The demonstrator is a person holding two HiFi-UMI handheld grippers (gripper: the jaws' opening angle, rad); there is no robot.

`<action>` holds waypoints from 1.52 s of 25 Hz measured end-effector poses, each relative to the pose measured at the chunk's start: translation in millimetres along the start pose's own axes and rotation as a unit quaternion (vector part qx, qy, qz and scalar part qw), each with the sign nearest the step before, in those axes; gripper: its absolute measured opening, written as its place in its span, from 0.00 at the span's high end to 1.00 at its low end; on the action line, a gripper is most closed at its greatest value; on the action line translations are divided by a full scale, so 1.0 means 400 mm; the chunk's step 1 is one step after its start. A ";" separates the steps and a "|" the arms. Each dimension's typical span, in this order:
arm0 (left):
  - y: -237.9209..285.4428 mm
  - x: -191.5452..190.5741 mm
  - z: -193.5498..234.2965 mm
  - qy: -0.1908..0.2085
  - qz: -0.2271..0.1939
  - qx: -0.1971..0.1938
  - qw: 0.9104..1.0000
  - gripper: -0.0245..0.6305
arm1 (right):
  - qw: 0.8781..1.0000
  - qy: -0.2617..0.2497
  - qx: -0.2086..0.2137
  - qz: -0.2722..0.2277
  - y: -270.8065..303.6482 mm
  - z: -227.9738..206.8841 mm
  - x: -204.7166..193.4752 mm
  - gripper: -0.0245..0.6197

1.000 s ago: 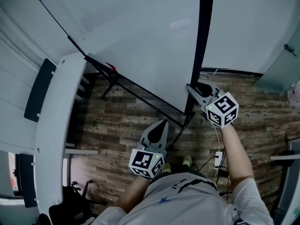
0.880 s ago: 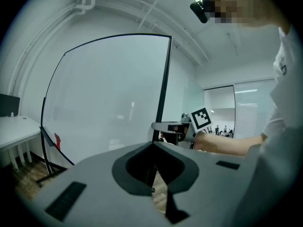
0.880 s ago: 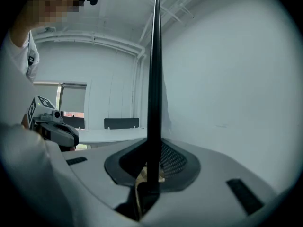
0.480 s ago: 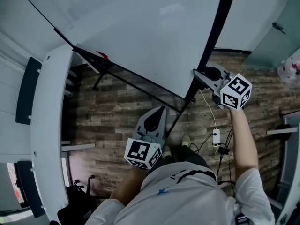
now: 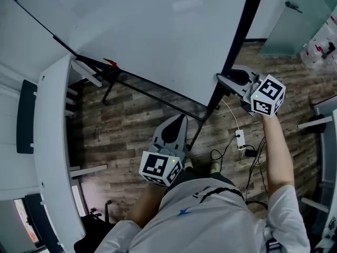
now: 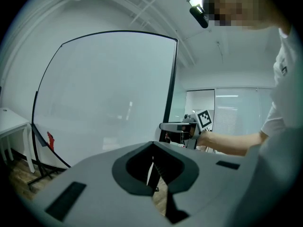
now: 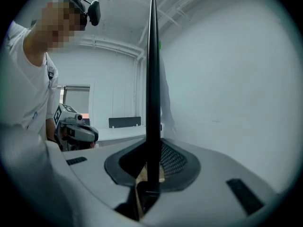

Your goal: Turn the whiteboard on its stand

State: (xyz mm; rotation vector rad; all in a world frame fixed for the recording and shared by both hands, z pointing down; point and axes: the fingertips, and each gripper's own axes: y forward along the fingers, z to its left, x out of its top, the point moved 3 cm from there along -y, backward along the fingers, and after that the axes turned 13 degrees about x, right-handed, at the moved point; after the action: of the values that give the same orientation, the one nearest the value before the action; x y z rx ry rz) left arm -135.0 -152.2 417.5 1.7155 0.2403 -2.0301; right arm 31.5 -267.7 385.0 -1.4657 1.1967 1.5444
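Note:
The whiteboard [image 5: 158,30] stands on a black stand [image 5: 108,88], its white face filling the top of the head view. My right gripper [image 5: 224,80] is shut on the whiteboard's black side edge [image 7: 152,79], which runs straight up from between its jaws in the right gripper view. My left gripper [image 5: 181,120] hangs lower, near my body and short of the board's bottom rail [image 5: 158,91]. Its jaws are shut with nothing in them, and they point at the board [image 6: 109,89]. A small red thing [image 5: 110,63] sits at the bottom rail's left end.
A long white desk [image 5: 52,141] runs down the left side, with a dark panel [image 5: 23,115] behind it. A power strip [image 5: 239,139] and cables lie on the wood floor by my feet. A glass door [image 5: 287,25] is at the upper right.
My right gripper has moved farther from my body with the board's edge in it, and the board has swung with it. The left gripper has hardly shifted.

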 end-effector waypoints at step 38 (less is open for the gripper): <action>-0.041 -0.031 -0.491 0.028 -0.030 -0.013 0.999 0.96 | 1.000 0.010 -0.009 0.003 -0.480 0.269 -0.109 0.84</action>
State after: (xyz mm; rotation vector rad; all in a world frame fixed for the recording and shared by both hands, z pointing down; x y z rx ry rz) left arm 32.5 -52.1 386.9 1.7712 0.3386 -2.0136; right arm 176.6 -96.8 390.8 -1.4946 1.2038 1.5519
